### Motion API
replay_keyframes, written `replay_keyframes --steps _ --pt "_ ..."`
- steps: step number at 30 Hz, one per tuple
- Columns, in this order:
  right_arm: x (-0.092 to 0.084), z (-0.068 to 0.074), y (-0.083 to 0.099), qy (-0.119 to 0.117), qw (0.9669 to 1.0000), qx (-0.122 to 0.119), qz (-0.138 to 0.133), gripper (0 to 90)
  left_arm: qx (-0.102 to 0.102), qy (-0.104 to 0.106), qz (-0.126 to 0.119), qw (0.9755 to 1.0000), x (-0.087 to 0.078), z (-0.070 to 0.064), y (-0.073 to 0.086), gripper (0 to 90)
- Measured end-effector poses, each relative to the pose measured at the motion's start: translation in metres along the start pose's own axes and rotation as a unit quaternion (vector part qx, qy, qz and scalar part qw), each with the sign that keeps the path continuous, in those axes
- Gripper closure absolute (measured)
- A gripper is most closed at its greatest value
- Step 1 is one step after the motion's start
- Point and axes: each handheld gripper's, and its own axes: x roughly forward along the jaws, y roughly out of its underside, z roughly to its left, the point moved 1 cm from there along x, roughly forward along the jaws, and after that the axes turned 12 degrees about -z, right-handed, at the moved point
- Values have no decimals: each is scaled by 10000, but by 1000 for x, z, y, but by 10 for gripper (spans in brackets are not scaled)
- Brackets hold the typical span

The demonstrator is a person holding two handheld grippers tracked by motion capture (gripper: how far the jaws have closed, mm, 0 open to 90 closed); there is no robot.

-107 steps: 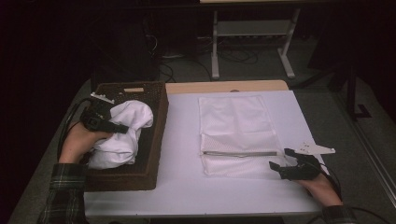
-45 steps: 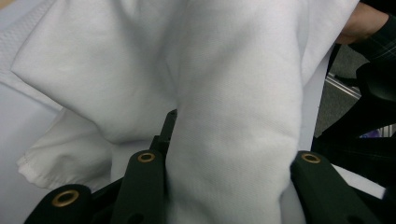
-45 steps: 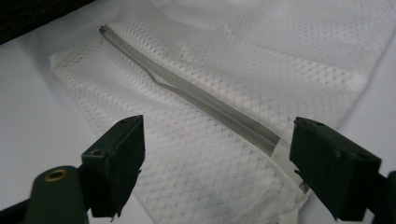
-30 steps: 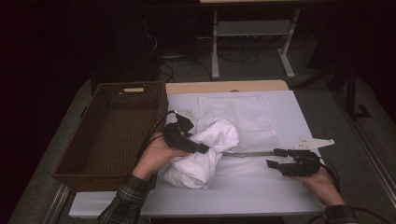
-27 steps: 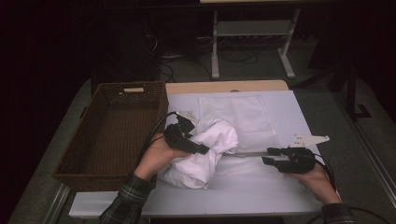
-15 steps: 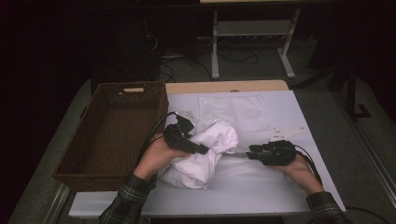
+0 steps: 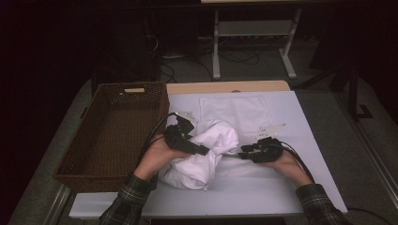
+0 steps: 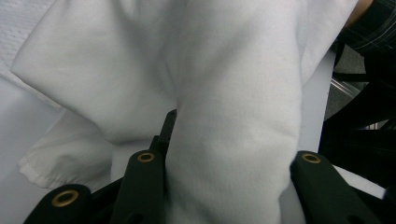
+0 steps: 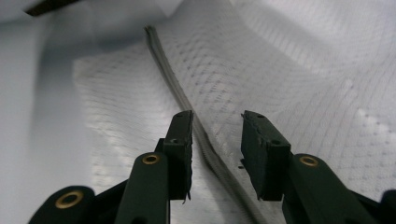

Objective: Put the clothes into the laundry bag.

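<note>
High view: the left hand-held gripper [image 7: 202,151] is clamped on a bunched white garment [image 7: 206,152], which lies on the counter [image 7: 263,192] directly under and around that gripper, just clear of the wicker basket [image 7: 112,131] on the gripper's outer side. This position suggests the garment is being pinned in place for spreading or folding. The right hand-held gripper [image 7: 244,153] sits close beside the garment's edge, above a flat white waffle-textured cloth [image 7: 237,110] that extends beyond both grippers.

Left gripper view: a thick fold of the garment [image 8: 233,121] fills the gap between the jaws, which press on it from both sides.

Right gripper view: the jaws have just been closing and now stand apart, straddling a dark hem strip [image 9: 187,107] of the cloth [image 9: 289,70] without pressing on it; this is judged to be alignment for a pinch.

No brand, label or legible writing is visible.
</note>
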Motion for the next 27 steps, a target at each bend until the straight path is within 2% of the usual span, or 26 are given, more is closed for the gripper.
replay_keyframes --steps 5,7,11,13,16,18,22,27 --pt "5 -7 5 134 9998 53 129 652 -9 4 8 10000 0 0 0 609" --pt "5 -8 6 127 9998 70 103 652 -15 0 8 10000 0 1 1 609" --pt "4 -3 6 113 9996 -149 219 637 -33 4 -4 10000 -1 1 1 610" --pt "3 -2 6 123 9995 -181 229 640 -54 -5 -5 10000 -1 1 2 610" --pt "6 0 6 192 9990 -328 222 711 -44 -7 13 10000 -1 2 2 610" --pt "7 0 5 226 9992 -279 181 777 -43 -7 16 10000 0 2 2 610" --pt "8 -3 5 304 9993 -206 100 844 -47 -11 17 10000 -1 3 2 610" --pt "6 -6 2 339 9994 -98 -18 871 -50 -13 32 10000 -1 3 2 610"
